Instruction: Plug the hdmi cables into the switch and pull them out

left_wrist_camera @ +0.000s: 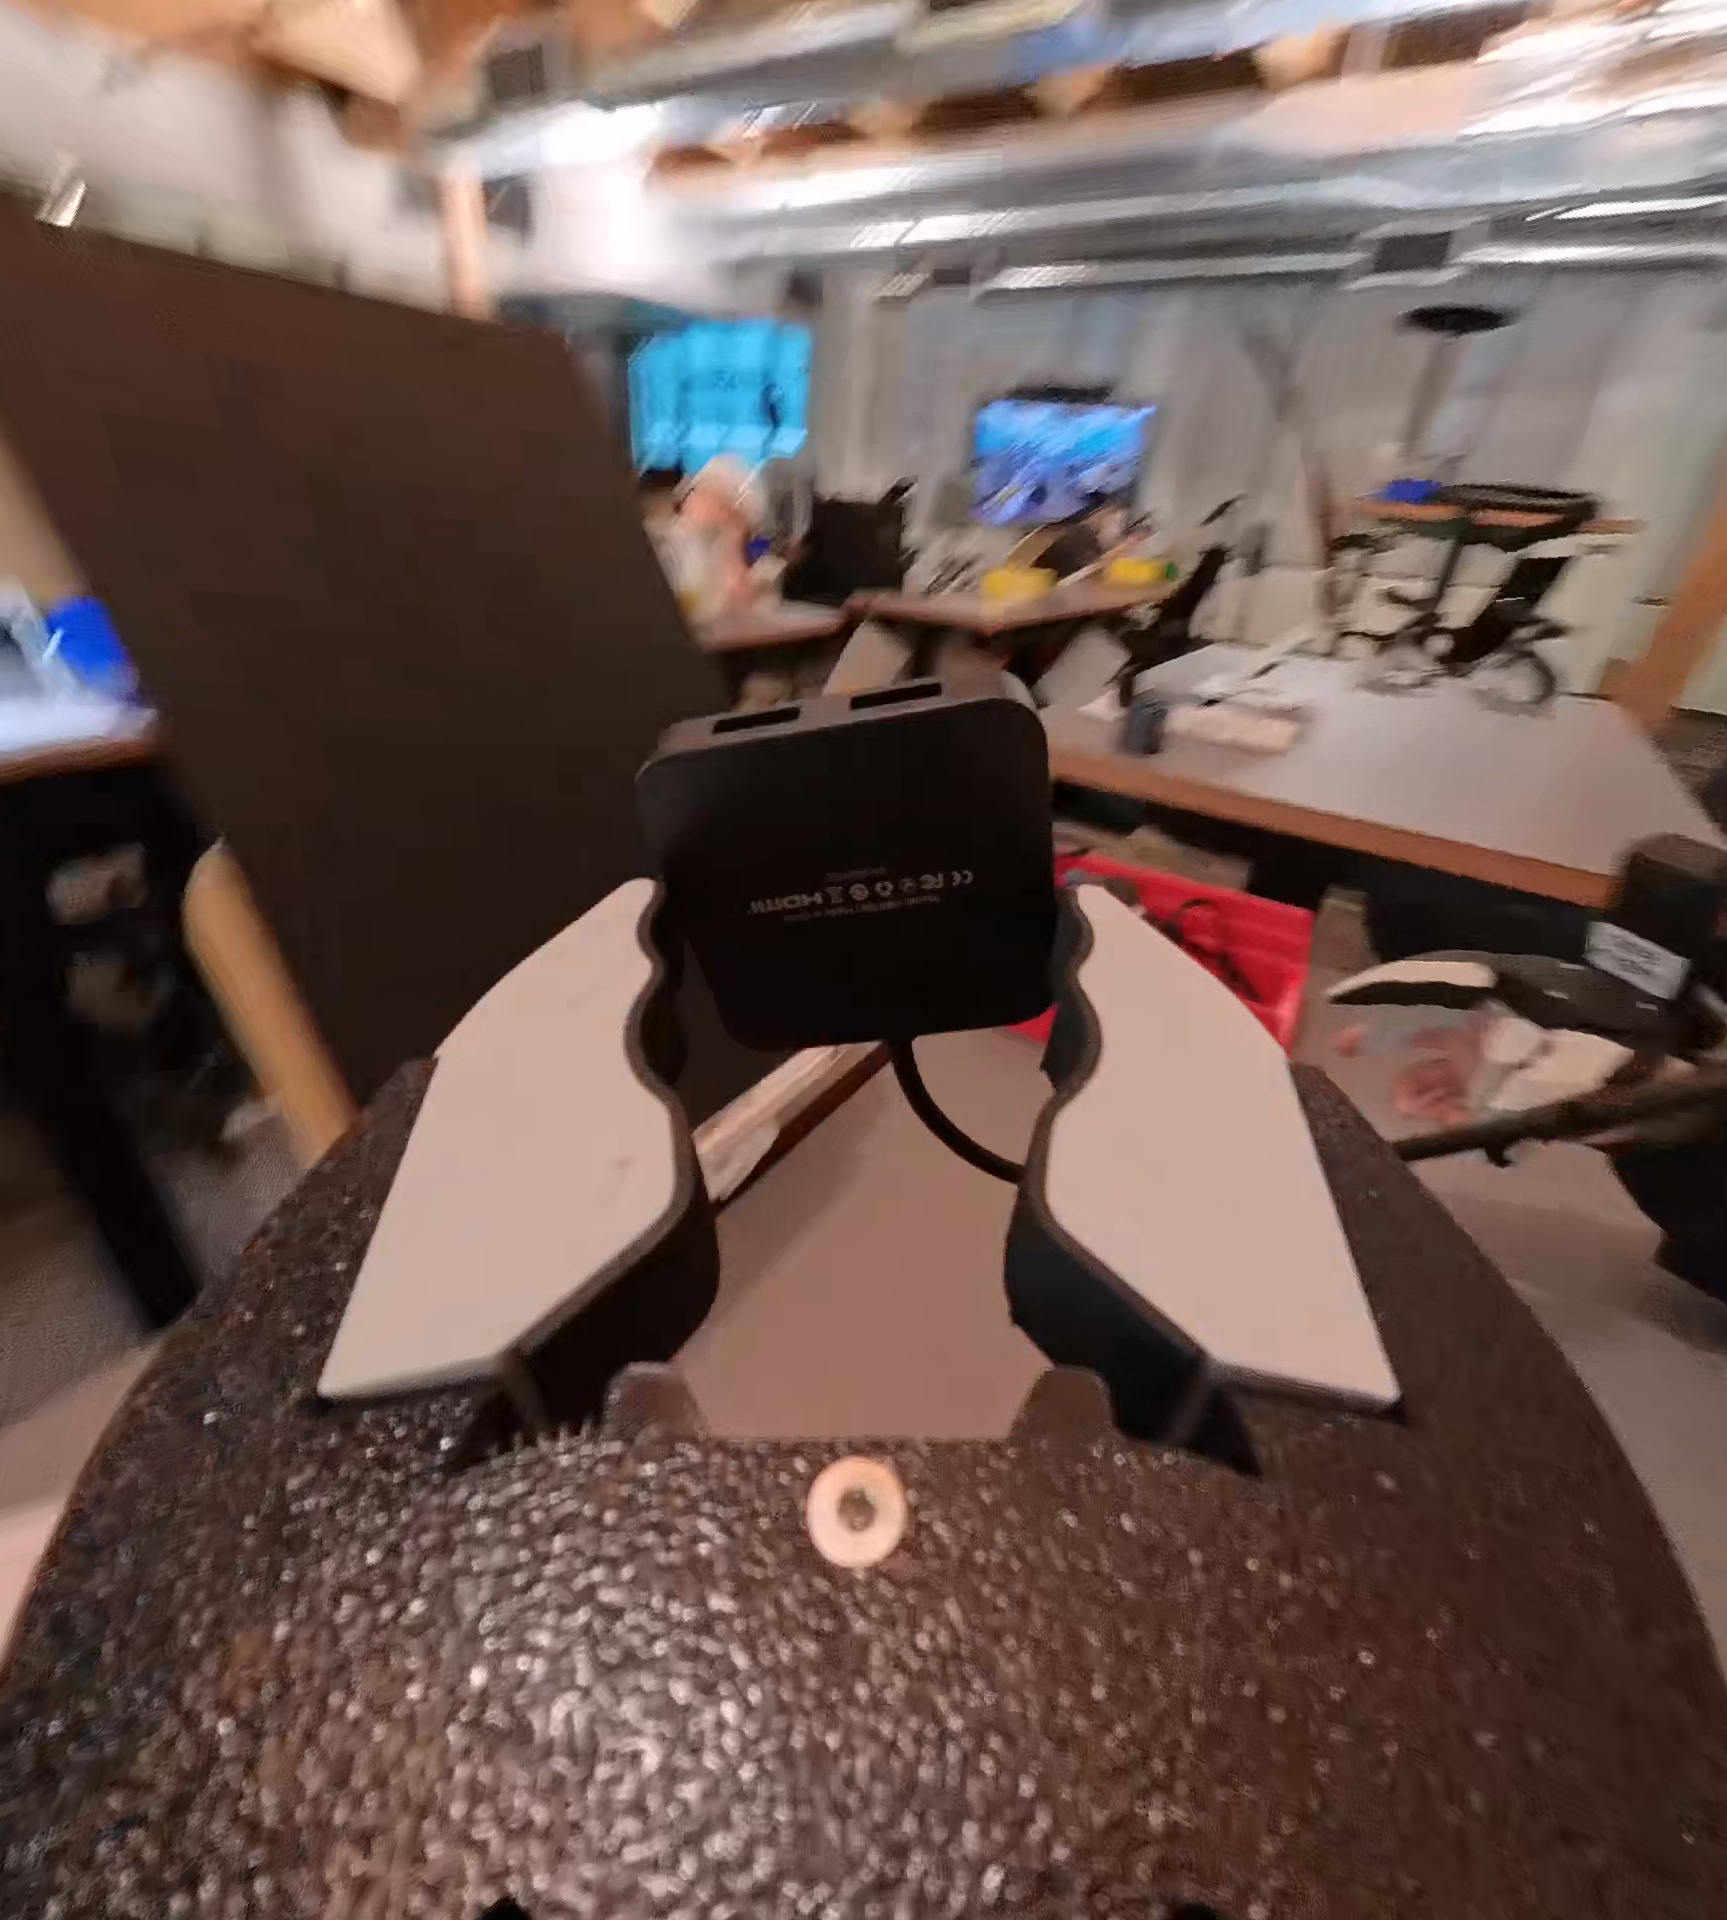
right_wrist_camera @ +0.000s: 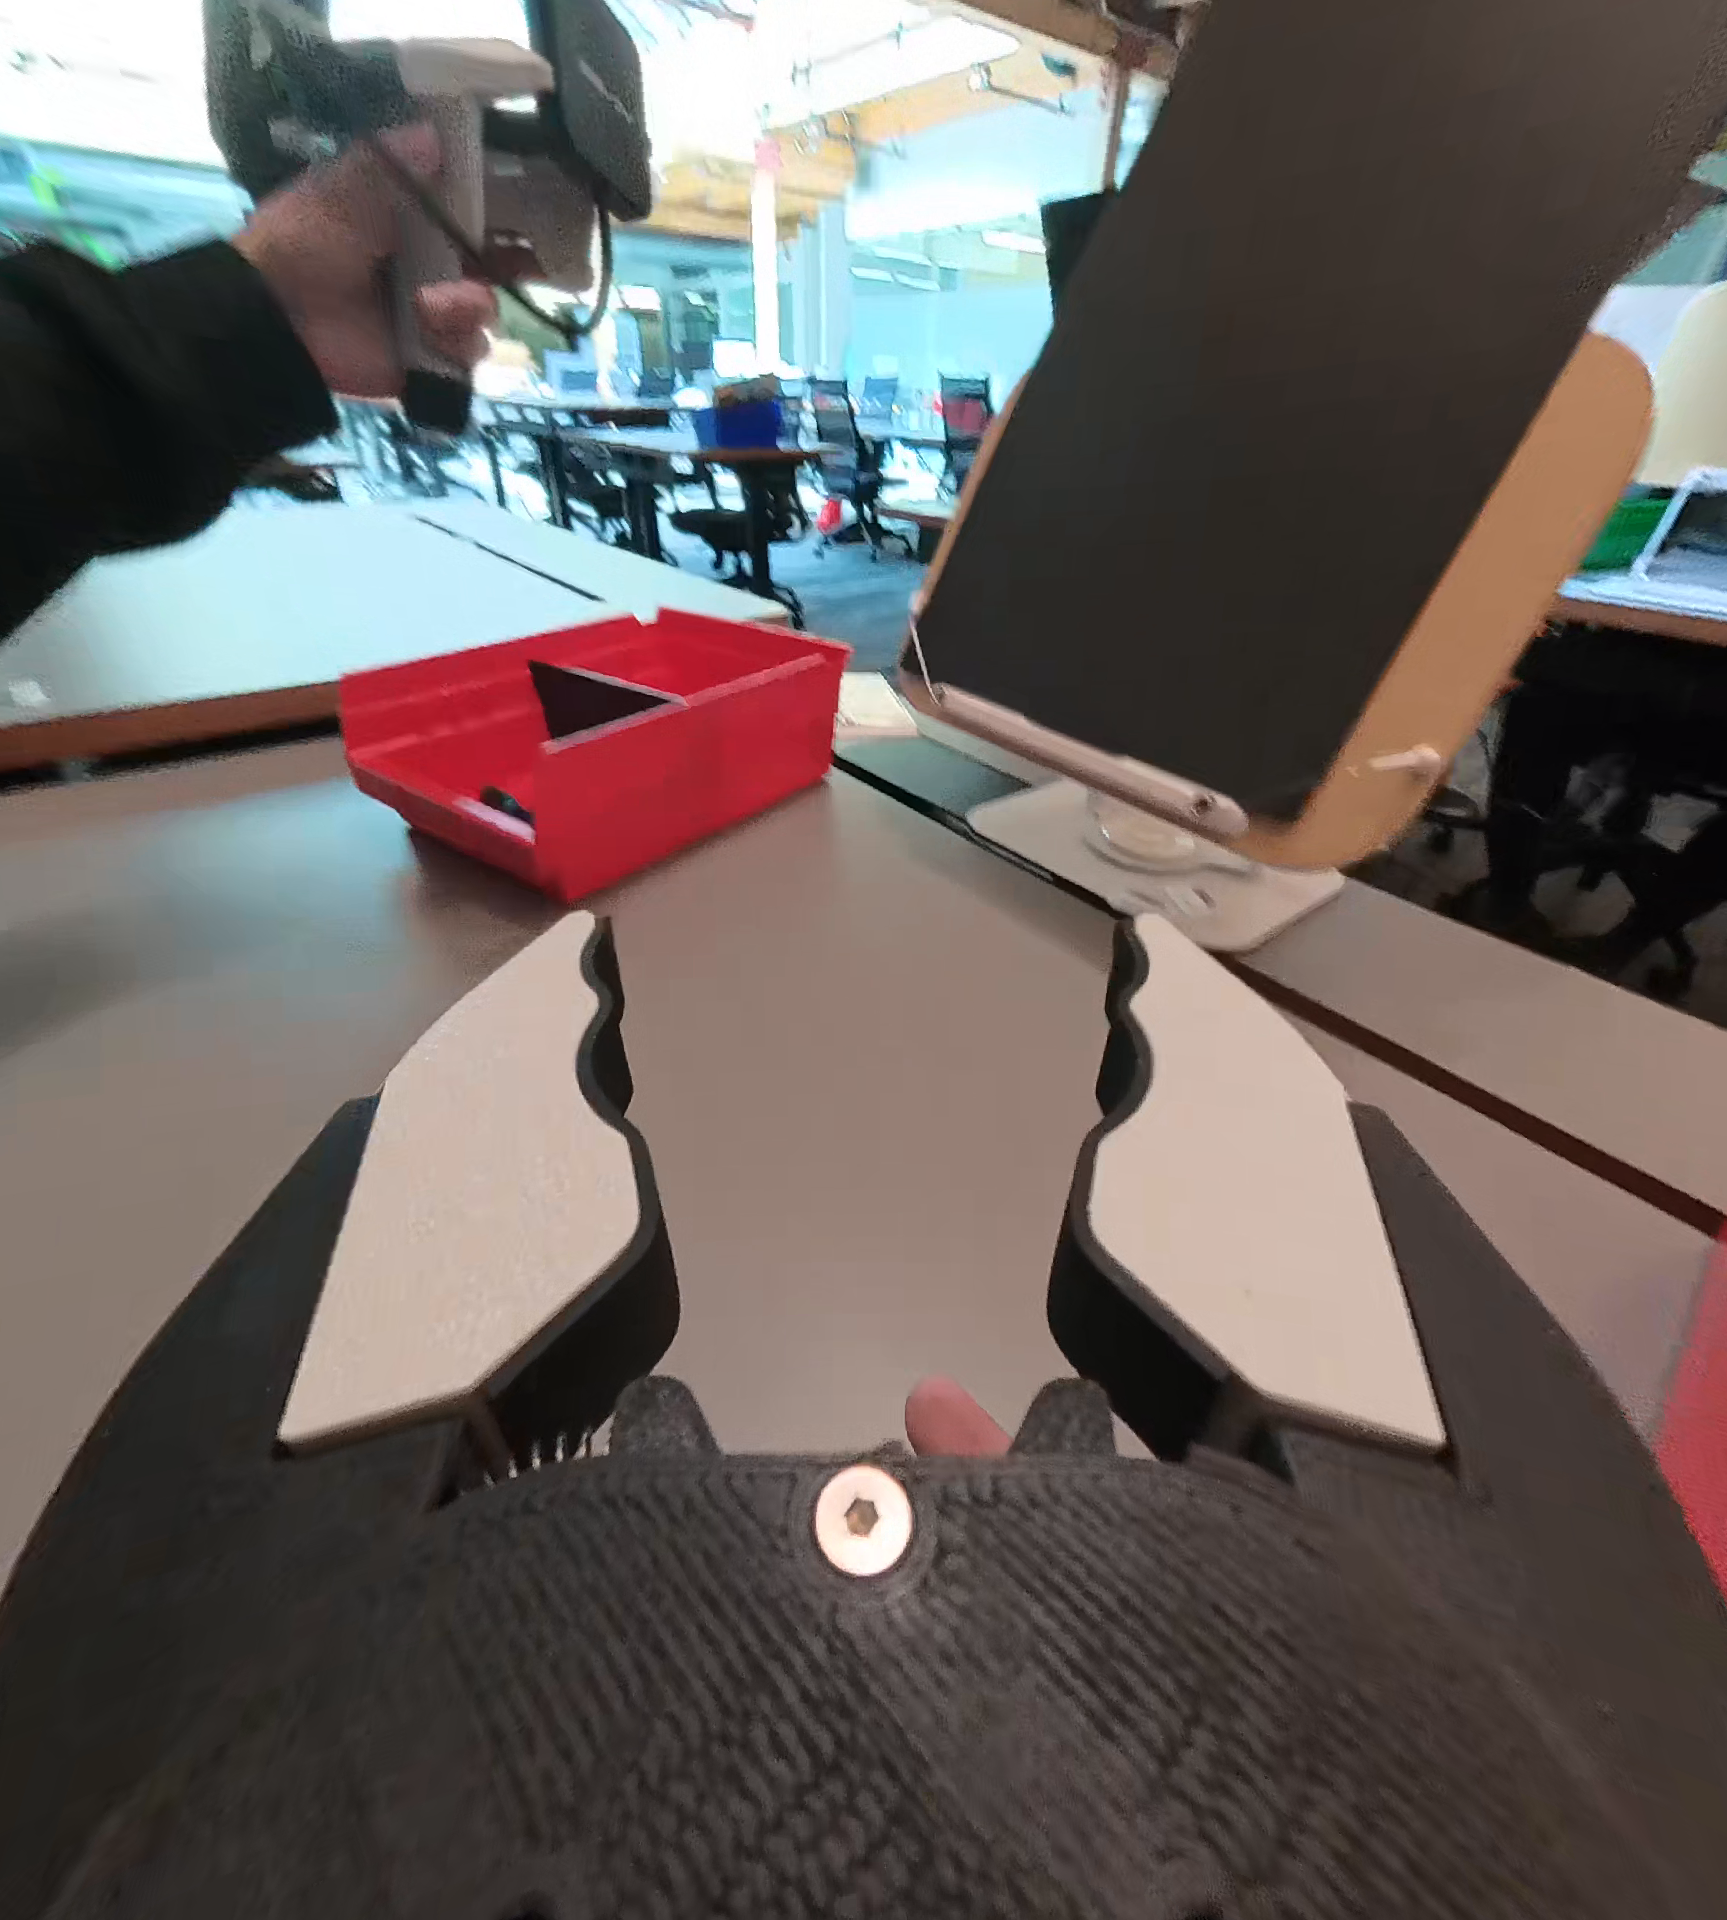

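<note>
Black and square, the switch (left_wrist_camera: 843,873) is clamped between the fingertips of the left gripper (left_wrist_camera: 864,925) and held in the air, its two empty ports turned to the far, upper edge and its short cable (left_wrist_camera: 952,1127) trailing back toward the gripper body. The right gripper (right_wrist_camera: 864,997) hovers low over the grey table (right_wrist_camera: 163,935), jaws spread and holding nothing, with the red bin (right_wrist_camera: 594,743) just beyond. No loose HDMI plug is clearly visible, so the free right gripper would likely fetch one and bring it toward the ports.
</note>
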Tool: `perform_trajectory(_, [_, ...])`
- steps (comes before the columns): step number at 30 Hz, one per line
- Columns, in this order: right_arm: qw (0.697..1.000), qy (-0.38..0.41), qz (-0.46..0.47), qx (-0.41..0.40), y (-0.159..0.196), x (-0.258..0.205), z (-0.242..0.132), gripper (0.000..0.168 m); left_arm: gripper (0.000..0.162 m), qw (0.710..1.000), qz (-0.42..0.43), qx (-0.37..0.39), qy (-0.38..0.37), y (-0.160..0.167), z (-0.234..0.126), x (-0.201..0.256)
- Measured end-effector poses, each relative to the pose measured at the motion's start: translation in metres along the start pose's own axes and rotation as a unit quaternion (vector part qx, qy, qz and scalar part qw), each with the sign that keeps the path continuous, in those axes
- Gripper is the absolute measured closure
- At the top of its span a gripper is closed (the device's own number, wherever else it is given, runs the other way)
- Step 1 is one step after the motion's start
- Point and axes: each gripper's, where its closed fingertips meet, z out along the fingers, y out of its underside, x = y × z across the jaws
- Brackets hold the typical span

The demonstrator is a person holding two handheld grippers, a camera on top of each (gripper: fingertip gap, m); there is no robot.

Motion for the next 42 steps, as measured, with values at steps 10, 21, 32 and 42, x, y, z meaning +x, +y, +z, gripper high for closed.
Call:
perform_trajectory(10, [0.987,-0.109,-0.041,0.114,-0.080,-0.065,0.043,0.080,0.094,0.972,-0.083,0.111,0.191,0.032,0.059,0.184])
perform_trajectory(21, [0.956,-0.173,-0.206,0.121,-0.083,-0.066,-0.005,0.088,0.094,0.923,-0.173,-0.070,0.338,0.114,0.093,0.272])
perform_trajectory(32, [0.956,-0.271,-0.110,0.034,-0.041,-0.078,-0.009,0.092,0.094,0.788,-0.027,-0.298,0.537,0.149,0.063,0.308])
perform_trajectory(42, [0.926,-0.031,-0.332,0.179,-0.073,-0.060,-0.005,0.087,0.093,0.790,-0.262,-0.073,0.550,0.099,0.114,0.324])
